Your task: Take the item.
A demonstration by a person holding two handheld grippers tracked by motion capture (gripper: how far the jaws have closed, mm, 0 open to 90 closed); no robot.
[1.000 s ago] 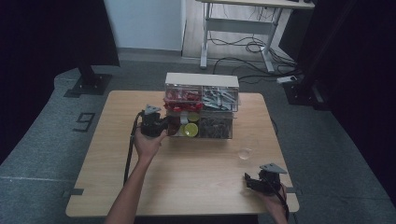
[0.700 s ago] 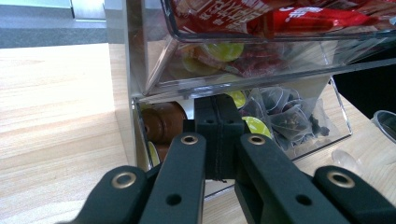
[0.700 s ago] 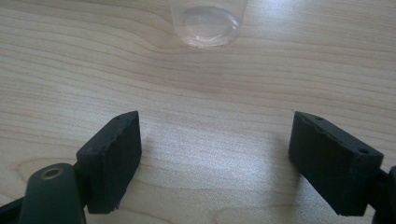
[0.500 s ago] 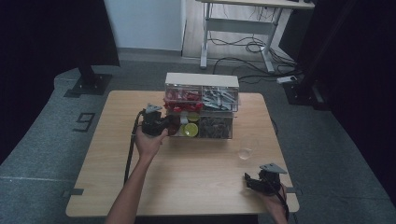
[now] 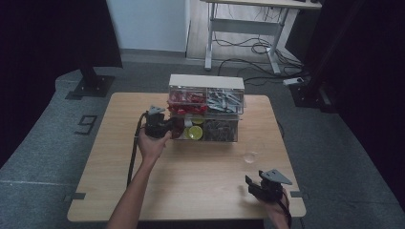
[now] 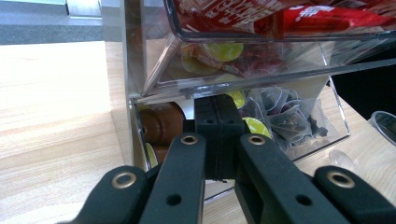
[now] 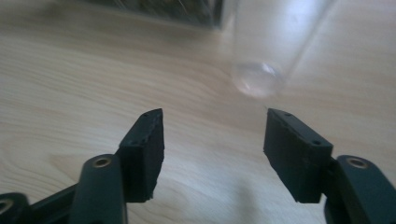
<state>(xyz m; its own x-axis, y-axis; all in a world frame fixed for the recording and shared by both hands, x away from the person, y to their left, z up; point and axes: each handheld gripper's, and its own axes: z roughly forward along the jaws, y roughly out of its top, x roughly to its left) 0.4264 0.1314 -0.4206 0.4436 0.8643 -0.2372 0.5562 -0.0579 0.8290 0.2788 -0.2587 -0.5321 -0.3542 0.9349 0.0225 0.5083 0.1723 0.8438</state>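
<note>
Clear cup point(image 5: 250, 157) stands at my right gripper's point(image 7: 212, 140) twelve o'clock, jaws wide; my left gripper point(image 6: 218, 135), pressed shut, noses the organiser's point(image 6: 135, 74) lower bin.

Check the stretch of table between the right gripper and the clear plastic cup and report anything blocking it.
Nothing visible blocks it. The right gripper has its jaws open and points at the clear plastic cup, with bare wooden table between them. The clear organizer stands farther back, beyond the cup.
</note>
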